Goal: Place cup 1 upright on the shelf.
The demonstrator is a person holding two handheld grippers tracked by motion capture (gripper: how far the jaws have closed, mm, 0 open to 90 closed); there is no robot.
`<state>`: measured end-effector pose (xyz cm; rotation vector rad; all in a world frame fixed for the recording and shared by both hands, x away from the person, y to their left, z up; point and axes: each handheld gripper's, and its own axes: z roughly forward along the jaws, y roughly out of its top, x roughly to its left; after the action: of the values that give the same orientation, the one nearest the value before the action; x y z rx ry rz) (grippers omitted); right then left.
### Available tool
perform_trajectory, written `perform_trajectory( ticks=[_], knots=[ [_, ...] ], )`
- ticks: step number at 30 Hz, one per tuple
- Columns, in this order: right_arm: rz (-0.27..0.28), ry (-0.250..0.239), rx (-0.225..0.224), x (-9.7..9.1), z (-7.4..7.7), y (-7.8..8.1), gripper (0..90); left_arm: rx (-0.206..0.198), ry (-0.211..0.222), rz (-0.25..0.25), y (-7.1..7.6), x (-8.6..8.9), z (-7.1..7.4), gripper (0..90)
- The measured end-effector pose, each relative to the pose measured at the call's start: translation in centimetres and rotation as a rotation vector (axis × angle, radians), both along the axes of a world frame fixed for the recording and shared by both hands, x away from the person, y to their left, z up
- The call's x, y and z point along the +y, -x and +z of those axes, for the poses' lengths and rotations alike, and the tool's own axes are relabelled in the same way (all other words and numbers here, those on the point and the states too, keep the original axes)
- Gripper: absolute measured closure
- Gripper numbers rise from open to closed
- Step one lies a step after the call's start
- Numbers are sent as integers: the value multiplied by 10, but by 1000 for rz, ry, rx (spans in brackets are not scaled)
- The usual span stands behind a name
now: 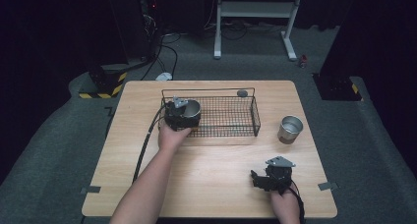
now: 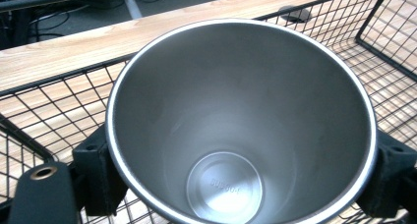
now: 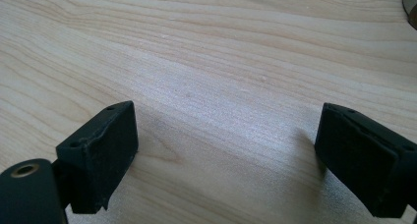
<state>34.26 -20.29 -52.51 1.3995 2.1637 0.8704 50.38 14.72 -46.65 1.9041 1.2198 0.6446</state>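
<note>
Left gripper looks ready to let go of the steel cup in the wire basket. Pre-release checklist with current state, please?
1. Left gripper clamped on the shiny steel cup: ok, a black pad presses on each side.
2. Cup over the black wire basket: ok, mesh shows on all sides in the left gripper view.
3. Cup upright: ok, mouth faces up.
4. Cup base resting on the mesh floor: cannot tell, hidden by the cup body.
5. Right gripper out of the way: ok, open over the bare wooden table, nothing between its jaws.
6. Second steel cup waiting: ok, upright on the table right of the basket.
</note>
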Motion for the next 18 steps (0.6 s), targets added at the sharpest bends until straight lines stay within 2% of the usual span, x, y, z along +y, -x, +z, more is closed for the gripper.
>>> perform_trajectory(
  ticks=[1, 2, 4, 9, 11, 16, 18],
  knots=[
    [0, 0, 0, 0, 0, 0, 92, -4, -54, 9, 1, -3, 0, 126],
    [0, 0, 0, 0, 0, 0, 92, 0, -82, 2, 1, -4, 0, 93],
    [0, 0, 0, 0, 0, 0, 92, 29, -69, -14, 0, -4, 0, 4],
    [0, 0, 0, 0, 0, 0, 92, 18, -39, -8, 0, -4, 2, 1],
    [1, 1, -1, 0, 0, 0, 92, 16, -42, -4, 0, -4, 4, 1],
    [1, 1, -1, 0, 0, 0, 92, 28, -15, 10, 0, 1, 6, 0],
    [1, 1, -1, 0, 0, 0, 92, 27, -17, 8, 0, 3, 8, 0]
  ],
)
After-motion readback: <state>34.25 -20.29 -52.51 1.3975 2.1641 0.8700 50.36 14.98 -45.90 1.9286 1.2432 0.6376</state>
